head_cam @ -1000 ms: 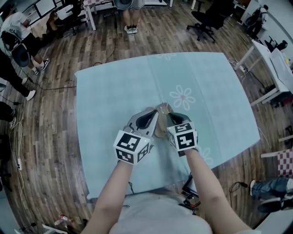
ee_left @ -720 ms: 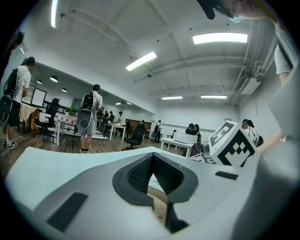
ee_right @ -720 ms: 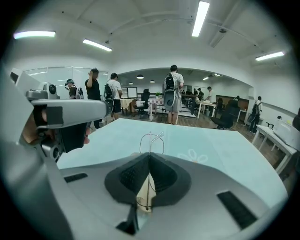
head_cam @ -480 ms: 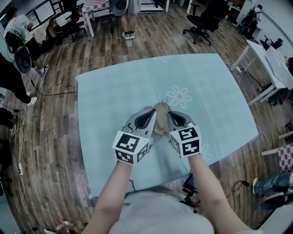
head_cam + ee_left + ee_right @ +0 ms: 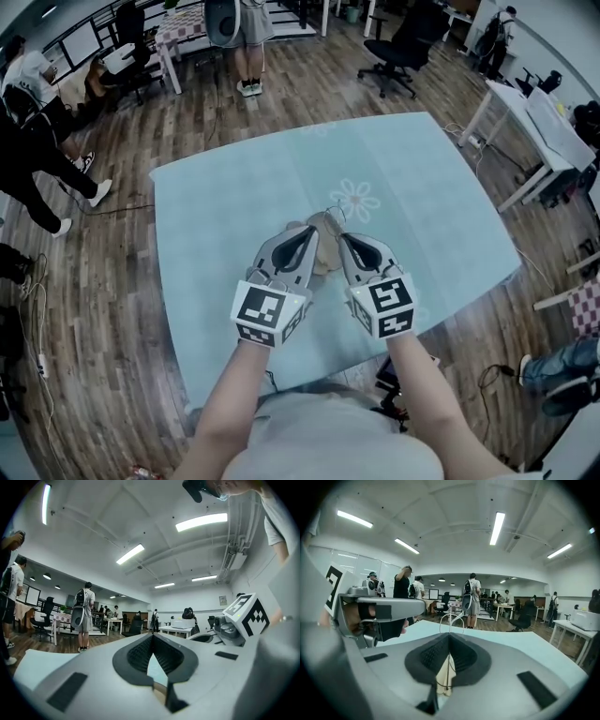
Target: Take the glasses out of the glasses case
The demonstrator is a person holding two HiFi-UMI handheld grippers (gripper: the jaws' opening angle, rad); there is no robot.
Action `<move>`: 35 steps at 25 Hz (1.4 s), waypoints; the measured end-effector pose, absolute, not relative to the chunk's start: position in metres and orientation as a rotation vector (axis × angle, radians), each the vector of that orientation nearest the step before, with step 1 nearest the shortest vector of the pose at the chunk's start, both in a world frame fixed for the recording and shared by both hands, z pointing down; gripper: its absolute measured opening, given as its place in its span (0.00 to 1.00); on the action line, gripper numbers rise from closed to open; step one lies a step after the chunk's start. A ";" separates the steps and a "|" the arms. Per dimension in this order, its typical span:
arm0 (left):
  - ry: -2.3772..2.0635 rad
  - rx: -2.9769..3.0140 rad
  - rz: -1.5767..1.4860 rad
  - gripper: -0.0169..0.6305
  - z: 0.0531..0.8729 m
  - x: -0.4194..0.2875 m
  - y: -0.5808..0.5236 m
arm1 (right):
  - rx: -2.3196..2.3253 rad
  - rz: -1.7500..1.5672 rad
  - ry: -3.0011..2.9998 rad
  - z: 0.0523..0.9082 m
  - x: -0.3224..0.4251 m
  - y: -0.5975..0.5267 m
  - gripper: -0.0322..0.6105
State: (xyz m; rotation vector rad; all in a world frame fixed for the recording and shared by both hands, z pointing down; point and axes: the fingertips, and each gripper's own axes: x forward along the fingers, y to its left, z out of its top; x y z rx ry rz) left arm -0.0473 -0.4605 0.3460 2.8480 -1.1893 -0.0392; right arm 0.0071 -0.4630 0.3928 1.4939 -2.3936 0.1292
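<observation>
My left gripper (image 5: 309, 234) has its ribbed black rubber pads pressed together at the tips (image 5: 152, 639). Only a sliver of the soft beige glasses case (image 5: 159, 693) shows low in the slit between them, and I record it as clamped on the case's edge. My right gripper (image 5: 345, 242) is closed on the thin wire-framed glasses (image 5: 450, 620). One fine metal strand runs straight up through the pads, and rounded loops stand clear above the tips. The beige case (image 5: 445, 681) appears again beneath that strand. From the head view the case (image 5: 324, 251) sits between the two grey moulded gripper bodies, above the pale blue checked tablecloth with flower prints (image 5: 216, 234). Most of the case is covered by the bodies, so its shape and opening cannot be judged. The glasses (image 5: 330, 214) show there only as a faint wire outline at the case's far end. The lenses cannot be made out in any view.
</observation>
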 end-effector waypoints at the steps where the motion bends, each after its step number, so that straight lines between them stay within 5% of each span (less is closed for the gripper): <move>1: -1.191 2.856 -0.044 0.04 0.344 -0.047 -0.458 | 1.502 0.112 -2.404 0.388 0.007 -0.459 0.07; 35: -1.269 2.960 -0.174 0.04 0.305 -0.055 -0.426 | 1.614 -0.187 -2.532 0.320 0.005 -0.406 0.07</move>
